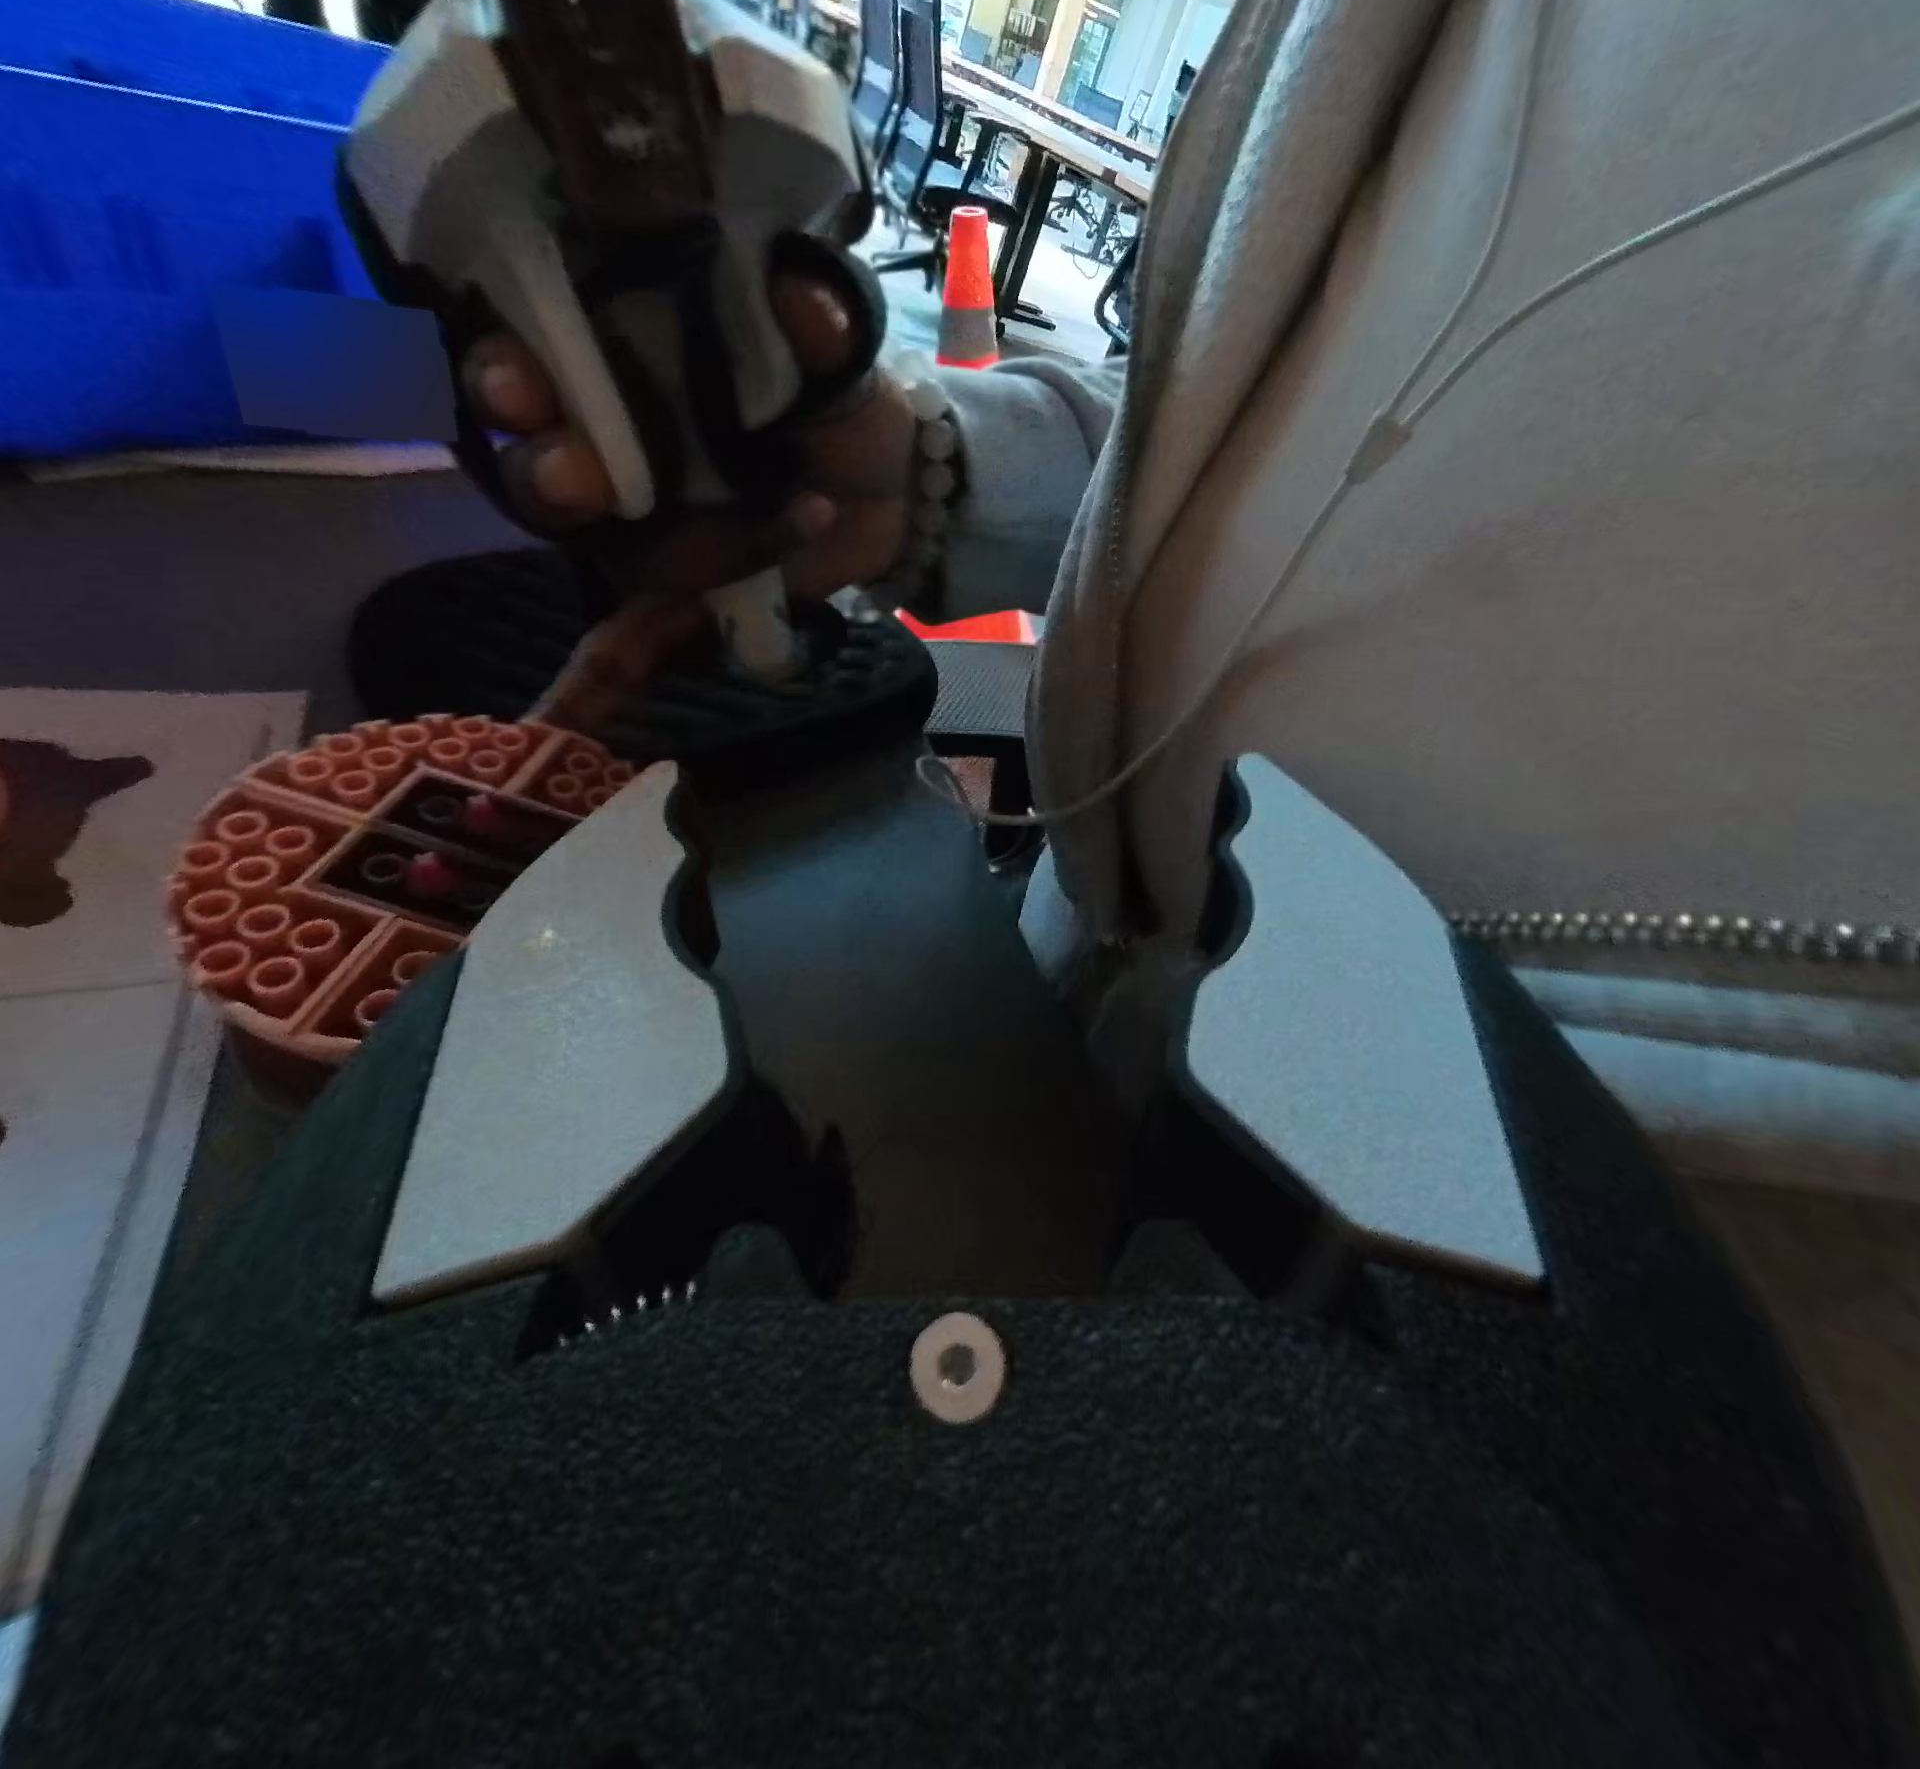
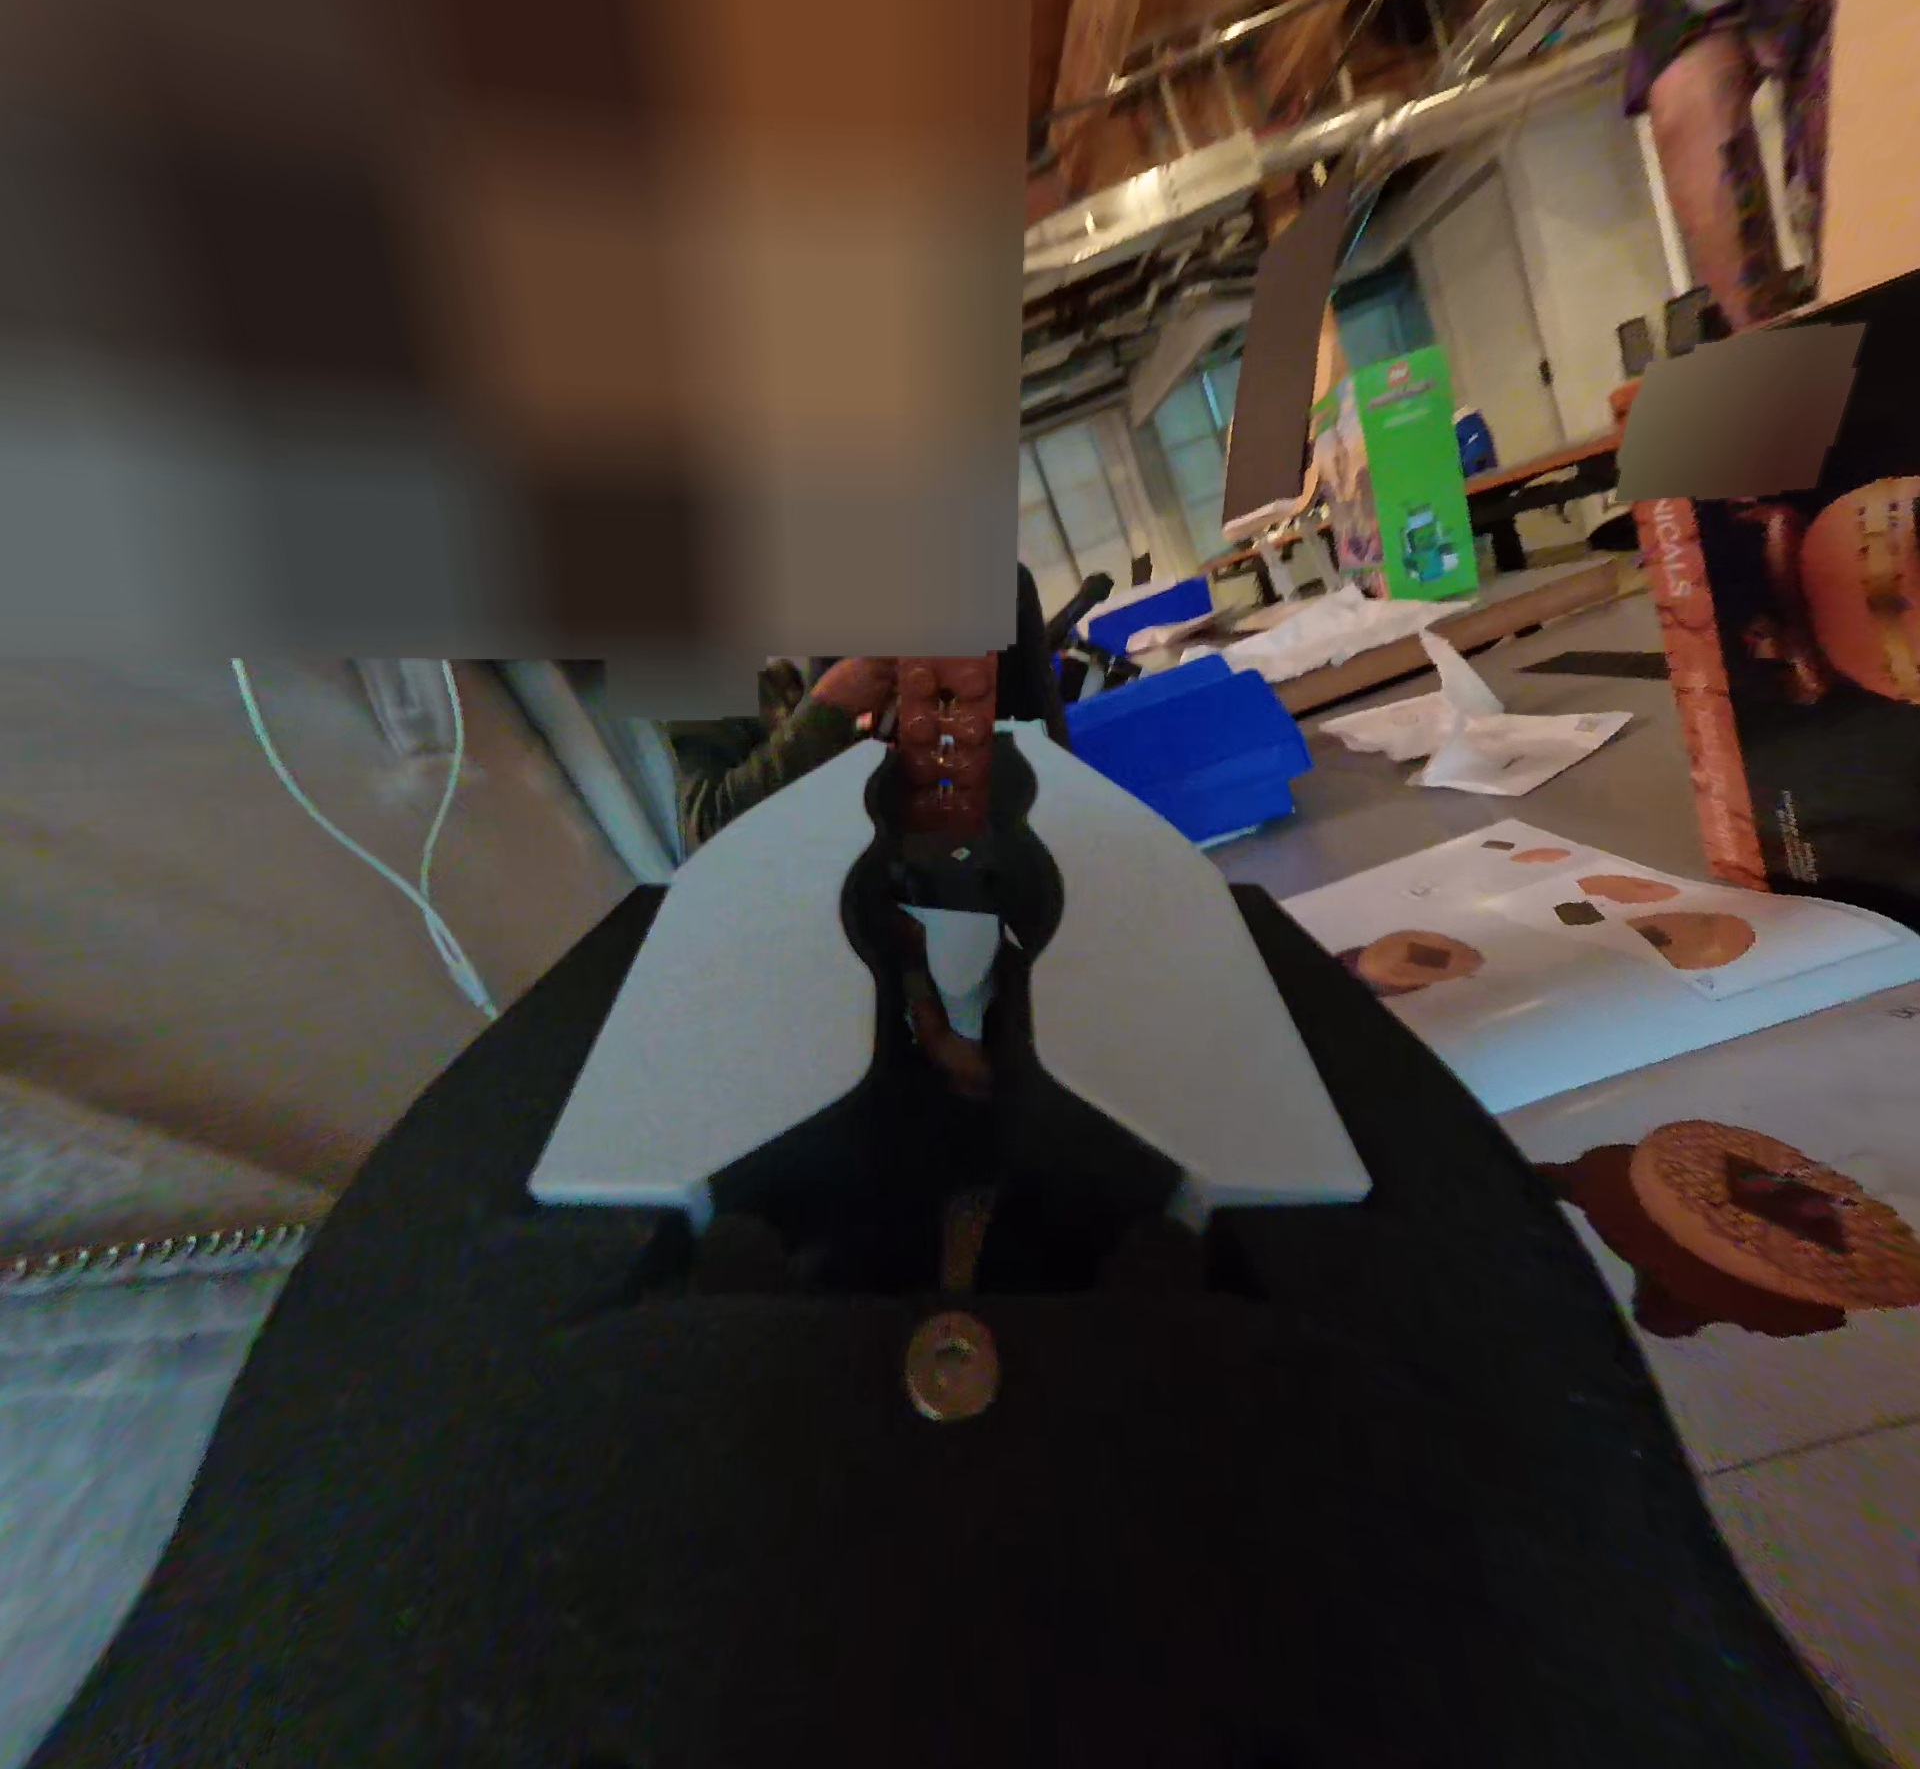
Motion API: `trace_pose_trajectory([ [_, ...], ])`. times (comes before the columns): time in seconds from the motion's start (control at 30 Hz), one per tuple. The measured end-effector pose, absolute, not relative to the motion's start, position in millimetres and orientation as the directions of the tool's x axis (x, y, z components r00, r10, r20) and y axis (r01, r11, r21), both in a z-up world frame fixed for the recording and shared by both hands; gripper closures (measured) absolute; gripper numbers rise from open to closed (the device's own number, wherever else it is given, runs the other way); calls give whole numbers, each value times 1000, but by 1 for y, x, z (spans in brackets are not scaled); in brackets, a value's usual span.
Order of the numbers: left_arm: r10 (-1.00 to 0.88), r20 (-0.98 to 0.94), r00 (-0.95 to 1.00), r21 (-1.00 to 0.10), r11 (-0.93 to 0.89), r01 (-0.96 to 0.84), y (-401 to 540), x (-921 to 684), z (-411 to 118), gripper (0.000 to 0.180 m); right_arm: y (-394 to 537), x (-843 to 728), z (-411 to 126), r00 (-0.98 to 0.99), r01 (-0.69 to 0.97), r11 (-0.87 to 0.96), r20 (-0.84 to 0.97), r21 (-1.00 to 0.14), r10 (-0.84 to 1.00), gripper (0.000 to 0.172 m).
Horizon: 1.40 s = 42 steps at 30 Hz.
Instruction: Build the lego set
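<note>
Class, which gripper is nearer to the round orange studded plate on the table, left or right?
Left. The left gripper, fingers apart, sits just beside the orange studded plate; the right gripper is raised above it, gripping a brown brick piece.

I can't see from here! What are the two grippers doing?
Right gripper clamped on brown studded brick strip. Left gripper open, grey hoodie edge between its fingers, round orange brick build beside.

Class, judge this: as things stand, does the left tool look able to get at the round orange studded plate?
Probably yes. The left tool stands open with nothing gripped, and the orange studded plate lies close beside its left finger, uncovered on that side.
</note>
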<state>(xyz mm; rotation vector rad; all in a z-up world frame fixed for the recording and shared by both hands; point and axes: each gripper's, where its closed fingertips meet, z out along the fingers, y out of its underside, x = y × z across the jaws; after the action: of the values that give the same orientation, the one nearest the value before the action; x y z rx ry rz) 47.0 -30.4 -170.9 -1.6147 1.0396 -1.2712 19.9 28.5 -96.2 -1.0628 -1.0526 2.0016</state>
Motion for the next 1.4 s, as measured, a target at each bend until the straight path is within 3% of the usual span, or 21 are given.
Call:
trace_pose_trajectory([
  [0.5, -926, 324, 192, -935, -344, -82, -24, 44, -170, 92, 34, 20, -102, -511, -74, -436, -341, -897, 789, 157],
  [0.6, -895, 292, 338, -931, -347, -115, -6, 30, -173, 100, 51, 23, -110, -384, 15, -387, -362, -922, 849, 156],
  [0.7, -776, 200, 598, -889, -400, -223, 25, -3, -195, 108, 72, 28, -137, -135, 242, -328, -367, -913, 921, 156],
  [0.8, -751, 99, 653, -850, -405, -337, 32, -22, -210, 118, 78, 37, -171, 91, 522, -315, -316, -793, 944, 157],
  [0.9, -815, 16, 580, -846, -321, -427, 28, -25, -211, 161, 69, 37, -186, 174, 674, -284, -227, -682, 958, 156],
  [0.97, -848, 16, 530, -838, -301, -456, 25, -29, -213, 174, 56, 32, -190, 120, 759, -200, -169, -619, 978, 156],
  [1.13, -861, 72, 503, -866, -304, -396, 19, -34, -212, 180, 58, 36, -199, -105, 914, 106, 23, -392, 994, 157],
  [1.3, -833, 66, 549, -888, -301, -348, 18, -38, -213, 174, 56, 29, -205, -201, 946, 198, 13, -257, 979, 156],
  [1.4, -831, 48, 553, -886, -292, -361, 17, -39, -212, 171, 57, 26, -209, -176, 956, 171, 2, -239, 984, 156],
])
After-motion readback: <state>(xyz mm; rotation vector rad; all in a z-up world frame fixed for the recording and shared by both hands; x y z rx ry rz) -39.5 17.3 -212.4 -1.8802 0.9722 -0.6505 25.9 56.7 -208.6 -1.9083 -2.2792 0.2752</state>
